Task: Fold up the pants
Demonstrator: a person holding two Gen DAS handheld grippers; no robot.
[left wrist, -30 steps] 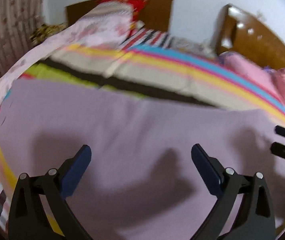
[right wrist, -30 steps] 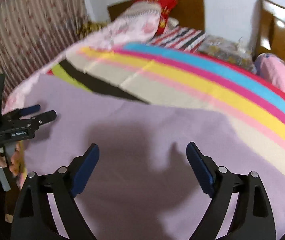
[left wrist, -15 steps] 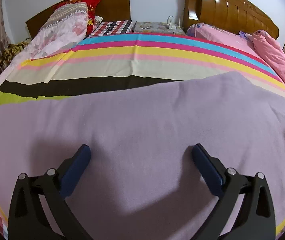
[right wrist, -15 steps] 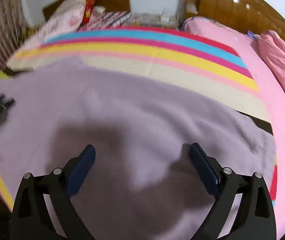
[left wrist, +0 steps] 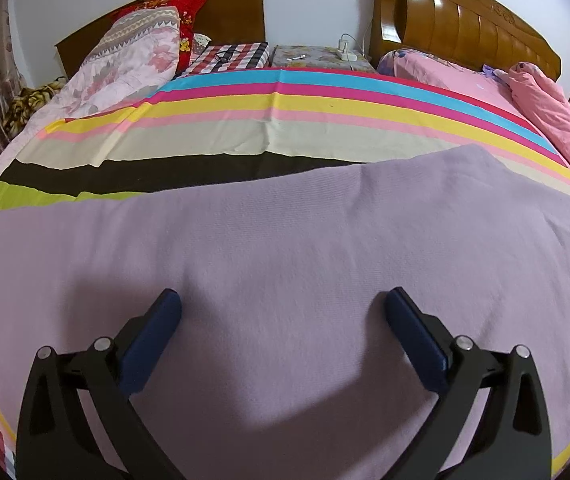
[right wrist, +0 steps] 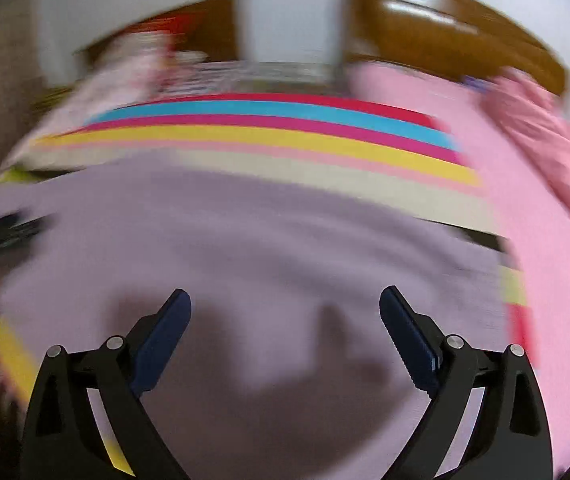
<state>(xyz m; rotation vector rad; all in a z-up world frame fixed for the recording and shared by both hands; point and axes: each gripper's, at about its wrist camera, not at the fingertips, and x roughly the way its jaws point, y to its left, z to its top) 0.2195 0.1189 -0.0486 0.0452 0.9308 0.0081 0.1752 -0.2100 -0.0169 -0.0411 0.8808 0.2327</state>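
Left wrist view: lilac pants (left wrist: 285, 240) lie flat on the striped bedspread (left wrist: 269, 116), at the near side of the bed. Long axis runs left-right across the frame; far edge climbs toward the right. Can't tell which end is waist and which is hems, as both run out of frame. Surface mostly smooth w/ a few soft creases mid-cloth.

Left gripper (left wrist: 283, 304) hangs over the pants, jaws spread wide, nothing between the blue pads (left wrist: 153, 332); its shadow falls on the cloth below.

Right wrist view is motion-blurred. Right gripper (right wrist: 285, 302) also over the pants (right wrist: 265, 232), jaws wide apart, empty. Left gripper shows as a dark smear at the left edge (right wrist: 9, 232).

Beyond: floral pillow (left wrist: 133, 60) and red pillow (left wrist: 187, 12) at a dark headboard (left wrist: 229, 4); pink quilt (left wrist: 553, 120) on the right, under a glossy wooden headboard (left wrist: 465, 24).
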